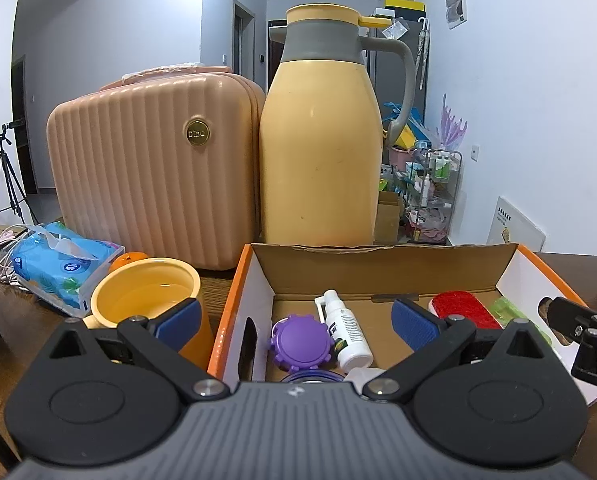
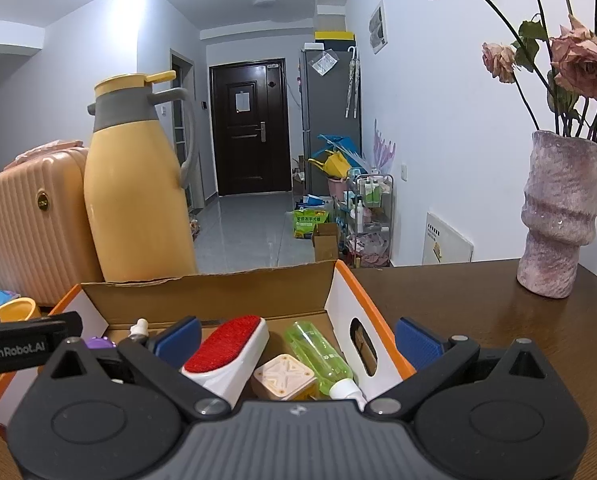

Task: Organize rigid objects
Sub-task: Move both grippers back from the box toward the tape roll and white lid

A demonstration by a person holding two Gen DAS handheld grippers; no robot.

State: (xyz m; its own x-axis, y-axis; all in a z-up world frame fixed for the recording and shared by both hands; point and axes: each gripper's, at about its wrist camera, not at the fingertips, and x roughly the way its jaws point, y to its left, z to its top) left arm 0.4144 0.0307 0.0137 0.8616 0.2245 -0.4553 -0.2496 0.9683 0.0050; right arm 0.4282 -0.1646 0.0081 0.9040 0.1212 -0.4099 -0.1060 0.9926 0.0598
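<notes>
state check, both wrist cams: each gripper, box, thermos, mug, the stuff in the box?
left gripper: open, empty
right gripper: open, empty
cardboard box: open on top
thermos jug: upright, lid shut
yellow mug: upright, beside the box
white spray bottle: lying in the box
green bottle: lying in the box
red brush: in the box

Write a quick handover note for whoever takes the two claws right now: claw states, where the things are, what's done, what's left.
Left claw: open, empty, over the left end of the orange-edged cardboard box.
Right claw: open, empty, over the box's right end.
In the box: purple round gear-edged lid, small white spray bottle, red-faced white lint brush, beige square plastic piece, green clear bottle.
Outside, left of the box: yellow ceramic cup.
Done: five items boxed.
Left: possibly the cup; unclear whether it belongs.
</notes>
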